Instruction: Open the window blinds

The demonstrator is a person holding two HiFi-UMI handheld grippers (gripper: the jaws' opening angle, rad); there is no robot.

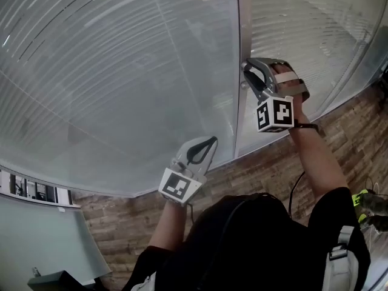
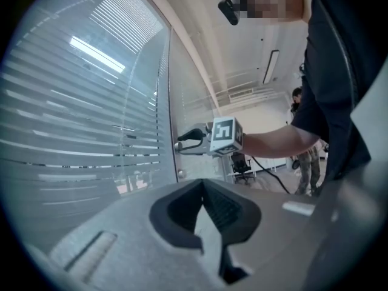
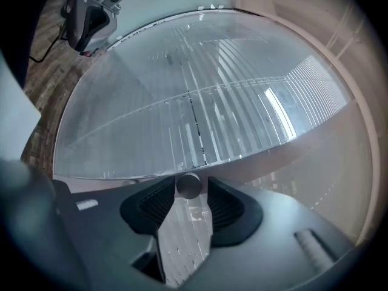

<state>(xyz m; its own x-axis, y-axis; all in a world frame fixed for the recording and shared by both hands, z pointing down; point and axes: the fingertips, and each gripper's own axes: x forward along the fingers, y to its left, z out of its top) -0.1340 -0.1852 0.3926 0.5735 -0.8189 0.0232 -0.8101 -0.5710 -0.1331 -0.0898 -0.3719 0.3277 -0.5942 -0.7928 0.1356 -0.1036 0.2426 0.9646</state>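
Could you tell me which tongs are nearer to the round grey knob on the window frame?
Right. The right tongs have the round grey knob between their jaws. The left tongs sit apart, down-left of it in the head view.

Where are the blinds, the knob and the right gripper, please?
blinds (image 1: 121, 59), head view, on the slats.
knob (image 3: 189, 185), right gripper view, its round face.
right gripper (image 1: 245, 76), head view, midway between fingertips.
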